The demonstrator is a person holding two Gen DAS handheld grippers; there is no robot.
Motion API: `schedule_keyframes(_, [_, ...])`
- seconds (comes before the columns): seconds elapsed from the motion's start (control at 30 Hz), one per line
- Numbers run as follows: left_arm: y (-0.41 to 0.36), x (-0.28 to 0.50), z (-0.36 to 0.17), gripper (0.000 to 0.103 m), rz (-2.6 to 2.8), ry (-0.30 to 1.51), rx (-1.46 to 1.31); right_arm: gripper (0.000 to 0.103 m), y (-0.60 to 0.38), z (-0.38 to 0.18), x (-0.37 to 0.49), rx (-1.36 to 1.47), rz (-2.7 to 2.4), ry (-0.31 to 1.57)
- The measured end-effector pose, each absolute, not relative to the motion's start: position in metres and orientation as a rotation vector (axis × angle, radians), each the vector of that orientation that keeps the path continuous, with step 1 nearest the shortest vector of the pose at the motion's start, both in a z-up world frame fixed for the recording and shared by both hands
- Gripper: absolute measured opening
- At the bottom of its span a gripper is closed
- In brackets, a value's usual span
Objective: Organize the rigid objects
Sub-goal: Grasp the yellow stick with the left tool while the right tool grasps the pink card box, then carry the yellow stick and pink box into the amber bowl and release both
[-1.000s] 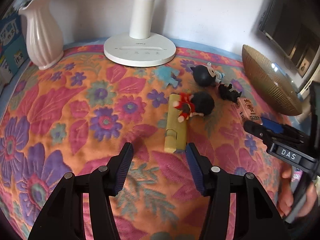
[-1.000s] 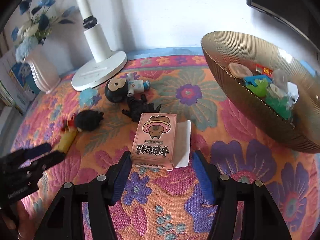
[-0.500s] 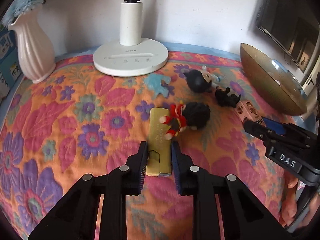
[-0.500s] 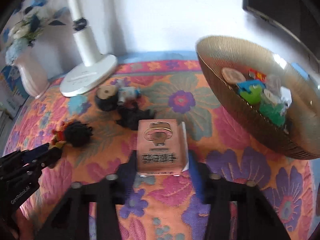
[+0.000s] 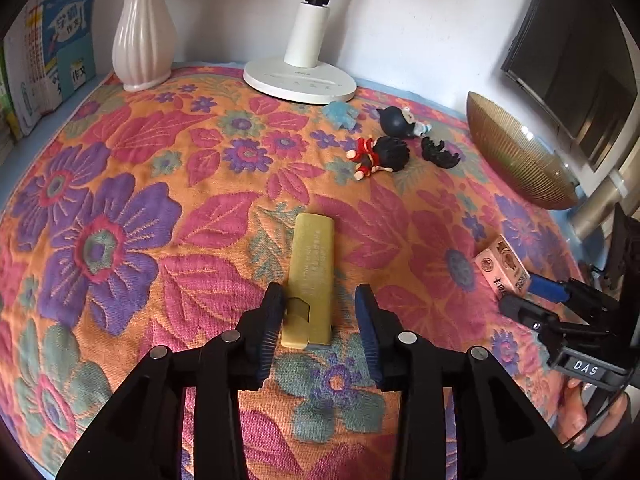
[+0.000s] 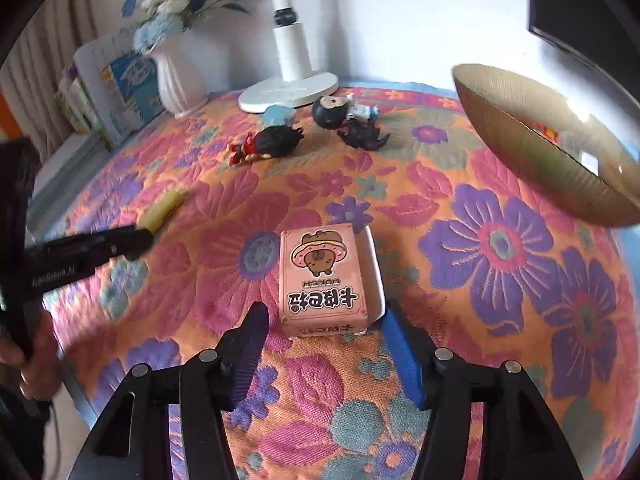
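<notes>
White letters "DAS" stood on a small black label plate [image 5: 585, 368] on the black handheld right gripper [image 5: 532, 298], seen from the left wrist. The pink cardboard box with a cartoon animal [image 6: 322, 280] carried large dark Chinese characters and a smaller line reading "POKER", all upside down from the right wrist. The flat yellow plastic bar [image 5: 312, 276] bore a fine embossed line of text, too small to read. The blue-and-white booklet leaning beside the vase [image 5: 66, 46] showed Chinese characters, "作文" among them. White lettering along the black left gripper [image 6: 86, 254] was blurred beyond reading.
</notes>
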State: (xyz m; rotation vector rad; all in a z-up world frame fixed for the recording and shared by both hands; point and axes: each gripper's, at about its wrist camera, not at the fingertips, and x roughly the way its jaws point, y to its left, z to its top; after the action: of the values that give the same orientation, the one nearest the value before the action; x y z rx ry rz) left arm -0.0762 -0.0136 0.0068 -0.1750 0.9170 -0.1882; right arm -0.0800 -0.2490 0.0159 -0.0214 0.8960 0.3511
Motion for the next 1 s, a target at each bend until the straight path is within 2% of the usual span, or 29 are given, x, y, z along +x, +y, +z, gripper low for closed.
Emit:
schedule_keyframes(0.1, [-0.023, -0.070, 0.007, 0.034, -0.159, 0.919, -0.133, 0.057, -0.246, 0.015, -0.072, 0.015, 0.304, 0.901])
schedule_keyframes(0.17, [-0.031, -0.069, 0.006, 0.027, -0.133, 0.912, -0.083, 0.048, -0.236, 0.016, -0.073, -0.042, 0.250, 0.896])
schedule_keyframes(0.2, [-0.033, -0.069, 0.006, 0.020, -0.120, 0.909, -0.066, 0.042, -0.229, 0.016, -0.074, -0.085, 0.231, 0.888])
schedule_keyframes(0.23, [-0.034, -0.069, 0.006, 0.020, -0.119, 0.906, -0.064, 0.041, -0.225, 0.017, -0.076, -0.105, 0.225, 0.882])
schedule_keyframes(0.43, [-0.038, -0.081, 0.031, 0.020, -0.193, 0.813, -0.098, 0.041, -0.235, 0.038, -0.087, -0.052, 0.249, 0.825])
schedule_keyframes(0.6, [-0.063, -0.075, 0.076, 0.020, -0.261, 0.720, -0.093, 0.041, -0.278, 0.088, -0.088, 0.031, 0.158, 0.730])
schedule_keyframes(0.8, [-0.127, -0.036, 0.133, 0.020, -0.395, 0.645, -0.074, 0.041, -0.360, 0.145, -0.075, 0.152, -0.030, 0.639])
schedule_keyframes(1.0, [-0.197, 0.006, 0.152, 0.020, -0.524, 0.678, -0.104, 0.041, -0.416, 0.166, -0.051, 0.232, -0.187, 0.696])
